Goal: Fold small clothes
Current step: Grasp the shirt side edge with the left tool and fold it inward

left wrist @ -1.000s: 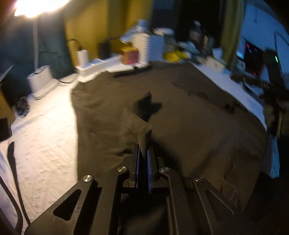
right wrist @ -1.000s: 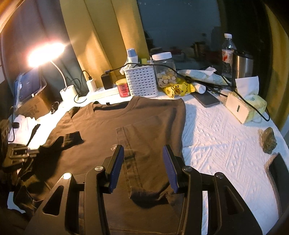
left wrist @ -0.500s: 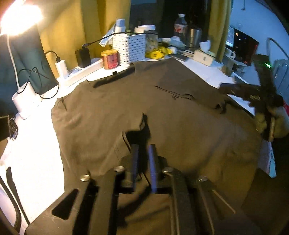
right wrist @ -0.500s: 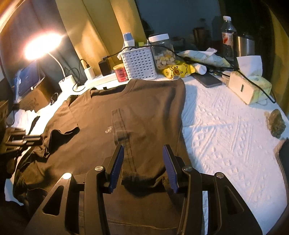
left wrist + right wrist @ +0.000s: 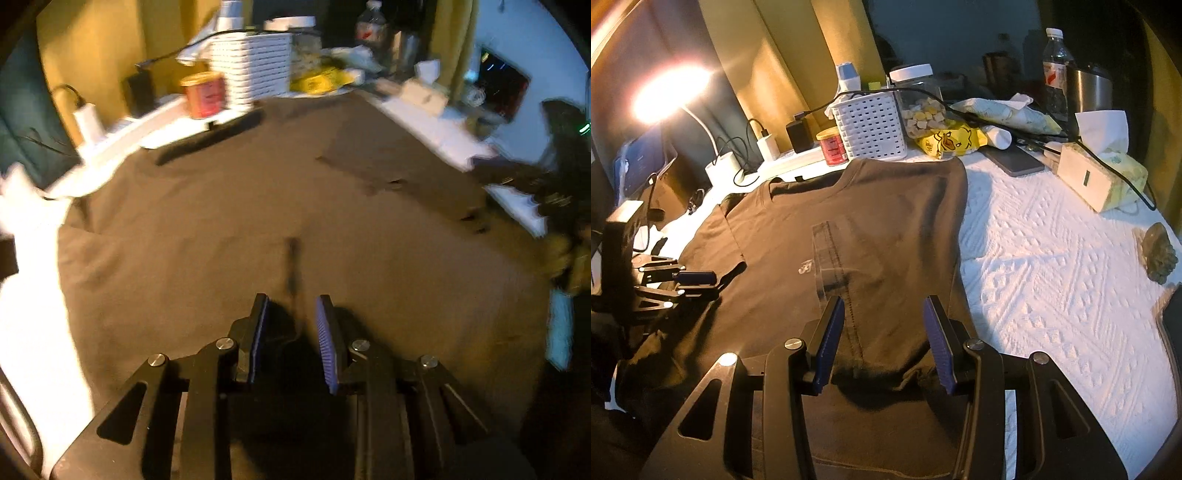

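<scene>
The dark T-shirt (image 5: 857,229) lies spread flat across the white textured cover of the table (image 5: 1052,280), and everything here reads off that shirt. Its collar sits at the far edge, right up against the clutter: the white slotted basket (image 5: 871,125) and the red can (image 5: 833,146) stand just beyond the neckline. The shirt's right side is folded in, making a straight edge that runs from the far shoulder down toward the camera. Right of that edge there is wide bare cover, with only the tissue box (image 5: 1104,173) and a small dark lump (image 5: 1160,253) well out from the cloth.

The right gripper (image 5: 884,339) hangs over the shirt's near hem, jaws apart, the folded sleeve edge lying between the blue pads (image 5: 938,343) but not pinched.

Over at the shirt's left side, the left gripper (image 5: 291,332) has just let its jaws part; they stand a little way apart with nothing between them, only flat cloth below. This view is smeared with motion blur. The left sleeve lies loose, and left of it runs a strip of bright bare cover.
</scene>
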